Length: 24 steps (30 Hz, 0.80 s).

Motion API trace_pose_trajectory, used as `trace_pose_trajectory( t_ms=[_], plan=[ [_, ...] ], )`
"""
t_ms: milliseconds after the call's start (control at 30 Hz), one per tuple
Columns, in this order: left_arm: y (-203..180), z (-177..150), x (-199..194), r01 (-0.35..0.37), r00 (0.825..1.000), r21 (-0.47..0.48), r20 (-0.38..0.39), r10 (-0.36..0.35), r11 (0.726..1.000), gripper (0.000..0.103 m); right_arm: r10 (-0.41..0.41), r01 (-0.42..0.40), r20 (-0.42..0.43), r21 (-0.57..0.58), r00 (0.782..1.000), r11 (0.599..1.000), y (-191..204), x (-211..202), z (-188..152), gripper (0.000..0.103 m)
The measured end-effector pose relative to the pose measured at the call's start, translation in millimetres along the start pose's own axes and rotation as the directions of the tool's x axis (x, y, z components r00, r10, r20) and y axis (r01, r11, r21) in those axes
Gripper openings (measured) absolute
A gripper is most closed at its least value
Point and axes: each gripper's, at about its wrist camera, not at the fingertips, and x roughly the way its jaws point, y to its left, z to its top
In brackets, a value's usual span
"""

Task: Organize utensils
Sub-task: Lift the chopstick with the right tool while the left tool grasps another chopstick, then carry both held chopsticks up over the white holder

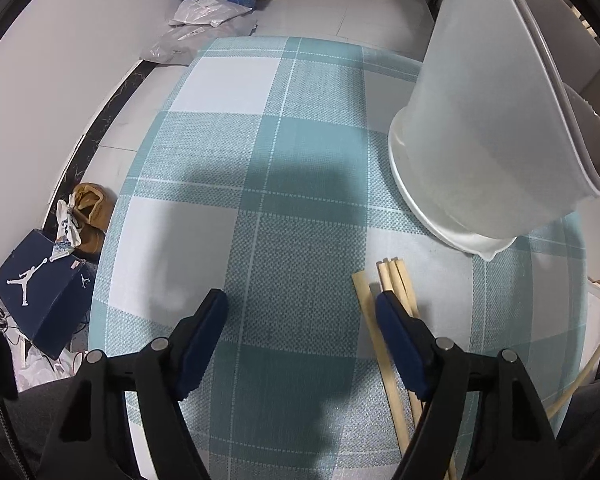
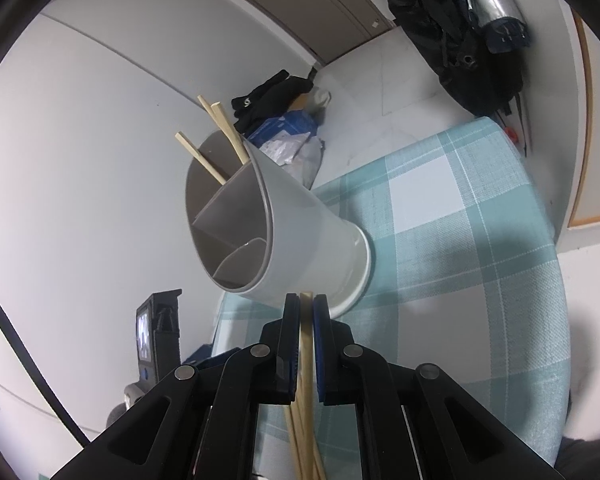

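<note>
While the right gripper (image 2: 306,300) is pinching a chopstick (image 2: 306,360) between fingers pressed nearly together, its tip is lying just below the utensil holder (image 2: 308,232), likely lined up for loading. The holder is standing on the checked worktop (image 2: 480,240), divided into compartments; three chopsticks (image 2: 220,128) are already leaning out of the compartment at 12 o'clock, the others are looking empty. The left gripper (image 1: 300,300) is hovering with fingers spread over bare cloth, holding nothing. Loose chopsticks (image 1: 396,276) are lying just beside its right finger, at 6 o'clock from the holder's base, probably next.
</note>
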Motion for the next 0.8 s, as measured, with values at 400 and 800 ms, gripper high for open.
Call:
trace_pose_trajectory(
  t_ms=[400, 800],
  plan=[
    [-19, 7, -3, -0.005, 1.0, 0.054, 0.02, 0.004, 0.999, 0.038, -0.003, 0.003, 0.023, -0.022, 1.0, 1.0, 4, -7, 0, 0.006],
    [2, 9, -12, 0.133, 0.988, -0.093, 0.092, -0.125, 0.987, 0.001, -0.042, 0.046, 0.044, -0.086, 0.998, 0.995, 15, -10, -2, 0.006]
  ],
)
